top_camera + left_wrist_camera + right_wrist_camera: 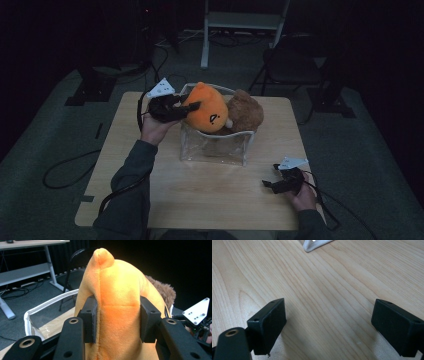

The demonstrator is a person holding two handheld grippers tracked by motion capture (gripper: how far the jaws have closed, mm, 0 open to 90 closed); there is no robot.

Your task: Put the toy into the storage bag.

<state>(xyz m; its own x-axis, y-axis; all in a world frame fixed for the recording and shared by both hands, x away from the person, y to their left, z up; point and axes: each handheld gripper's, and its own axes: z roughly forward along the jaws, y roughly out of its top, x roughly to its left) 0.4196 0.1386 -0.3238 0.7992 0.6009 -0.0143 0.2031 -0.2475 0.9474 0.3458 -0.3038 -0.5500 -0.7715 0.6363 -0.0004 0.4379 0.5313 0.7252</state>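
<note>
Orange plush (207,111): clamped in left gripper (186,107) at clear bag (215,148) mouth beside brown plush (245,111), unseated; right gripper (329,325) wide, empty.

A pale wooden worktop (210,190) with rounded corners stands on a grey carpeted floor (60,150). Directly on it, toward the far middle, sits a clear plastic bag (212,147) with white edging, open at the top. Around the bag the wood grain lies bare, running lengthwise in the right gripper view.
</note>
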